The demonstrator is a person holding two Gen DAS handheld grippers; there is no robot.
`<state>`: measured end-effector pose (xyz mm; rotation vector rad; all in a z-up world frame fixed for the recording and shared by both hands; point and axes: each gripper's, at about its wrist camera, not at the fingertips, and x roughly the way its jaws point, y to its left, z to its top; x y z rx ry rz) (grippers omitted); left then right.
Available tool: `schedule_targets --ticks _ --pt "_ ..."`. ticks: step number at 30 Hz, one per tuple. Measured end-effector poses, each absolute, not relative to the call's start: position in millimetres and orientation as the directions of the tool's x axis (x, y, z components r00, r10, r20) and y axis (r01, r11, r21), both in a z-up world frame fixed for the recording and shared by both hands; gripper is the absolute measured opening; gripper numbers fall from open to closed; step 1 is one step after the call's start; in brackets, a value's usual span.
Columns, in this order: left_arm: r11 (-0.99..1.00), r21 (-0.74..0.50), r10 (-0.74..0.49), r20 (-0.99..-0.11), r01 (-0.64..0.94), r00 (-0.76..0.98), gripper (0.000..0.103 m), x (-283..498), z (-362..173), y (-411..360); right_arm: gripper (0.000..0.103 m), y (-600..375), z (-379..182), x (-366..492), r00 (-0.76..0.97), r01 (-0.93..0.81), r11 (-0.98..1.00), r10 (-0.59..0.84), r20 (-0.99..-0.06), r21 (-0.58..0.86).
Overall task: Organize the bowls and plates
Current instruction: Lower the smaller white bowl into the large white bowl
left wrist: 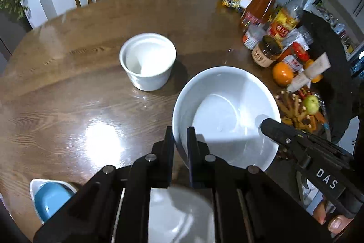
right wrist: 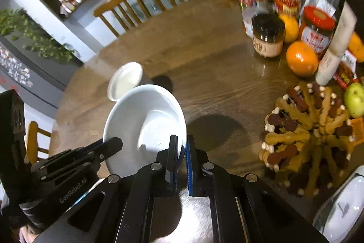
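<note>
— Where's the big white bowl (left wrist: 227,111)?

— Over the wooden table (left wrist: 68,88), tilted; my left gripper (left wrist: 180,140) is clamped on its near rim; my right gripper (right wrist: 182,152) pinches the opposite rim.

— And the others?

— A small white bowl (left wrist: 147,60) stands beyond, apart; snacks (right wrist: 307,136) lie to the right.

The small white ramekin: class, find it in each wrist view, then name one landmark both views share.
Left wrist view: the small white ramekin stands upright on the table, upper centre-left, beyond the large white bowl.
Right wrist view: the ramekin sits centre-left, just behind the large bowl's far rim.
Shared landmark: the orange beside the dark-lidded jar.
</note>
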<state>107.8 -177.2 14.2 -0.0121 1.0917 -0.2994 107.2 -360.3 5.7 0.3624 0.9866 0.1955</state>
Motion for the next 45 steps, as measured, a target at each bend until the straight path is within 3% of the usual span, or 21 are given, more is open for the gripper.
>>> schedule_targets --ticks 14,40,43,45 --pt "0.96 -0.137 -0.237 -0.861 0.244 0.45 0.008 44.7 33.1 -134.5 0.009 -322.3 15.8 46.1 0.522 -0.053 0.911 0.374 -0.766 0.409" --pt "0.963 -0.043 -0.131 -0.937 0.266 0.324 0.01 16.3 -36.2 -110.9 0.009 -280.5 -46.8 21.7 0.365 -0.047 0.942 0.326 -0.872 0.332" --pt "0.963 -0.046 -0.133 -0.938 0.266 0.32 0.012 16.5 -35.8 -110.7 0.009 -281.7 -45.6 20.5 0.37 -0.046 0.944 0.319 -0.872 0.326" --pt "0.963 -0.063 -0.148 -0.935 0.261 0.322 0.02 16.5 -32.6 -109.9 0.009 -283.5 -42.6 19.5 0.378 -0.042 0.945 0.316 -0.87 0.324"
